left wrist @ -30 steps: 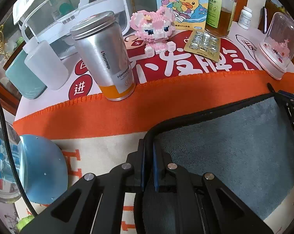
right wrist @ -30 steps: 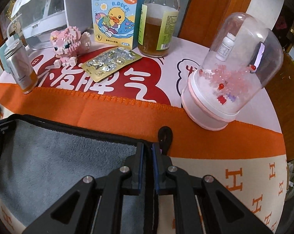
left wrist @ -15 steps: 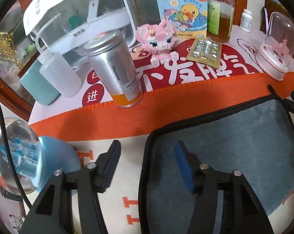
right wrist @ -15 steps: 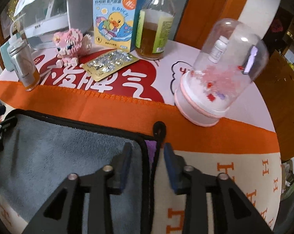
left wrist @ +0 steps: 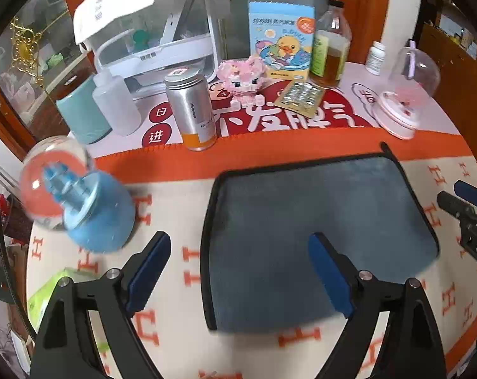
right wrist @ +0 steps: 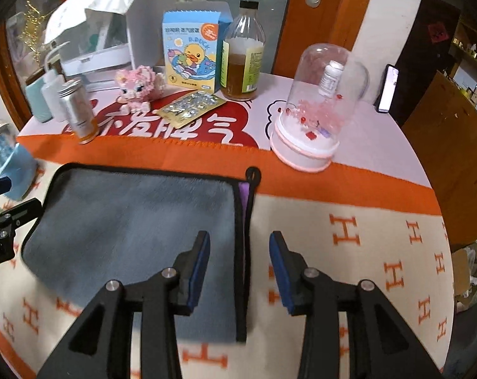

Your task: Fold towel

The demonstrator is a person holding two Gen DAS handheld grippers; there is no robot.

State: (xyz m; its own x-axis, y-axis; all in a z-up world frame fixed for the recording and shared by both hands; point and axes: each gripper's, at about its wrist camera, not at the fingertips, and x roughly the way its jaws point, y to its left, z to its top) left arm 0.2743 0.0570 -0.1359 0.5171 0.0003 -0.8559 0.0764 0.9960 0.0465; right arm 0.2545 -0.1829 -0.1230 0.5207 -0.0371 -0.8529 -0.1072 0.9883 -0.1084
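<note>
**Grey towel lies folded on the patterned cloth, both grippers released**

At the far left, a clear glass dome on a light blue base (left wrist: 80, 208) stands on the cream blanket with orange H marks (left wrist: 175, 331). Just right of it the left gripper (left wrist: 238, 268) hangs above the cloth with its blue-padded jaws spread wide, holding nothing; its left finger is over bare blanket, its right finger over the towel.

The grey plush towel with black edging (left wrist: 317, 221) lies flat in the middle of the blanket, folded into a rectangle, its far edge along the orange band. In the right wrist view a purple strip shows at its right edge, beside a small black hanging loop (right wrist: 252, 173).

The right gripper (right wrist: 240, 268) straddles that right edge, jaws apart and empty, one finger over the towel, the other over the blanket.

Behind the towel, left to right: a silver metal can with an orange bottom (left wrist: 192, 110), a pink block-built toy animal (left wrist: 243, 77), a gold blister pack of pills (left wrist: 301, 98), an amber glass bottle (right wrist: 243, 63), and a clear dome on a pink base (right wrist: 317, 120).
</note>
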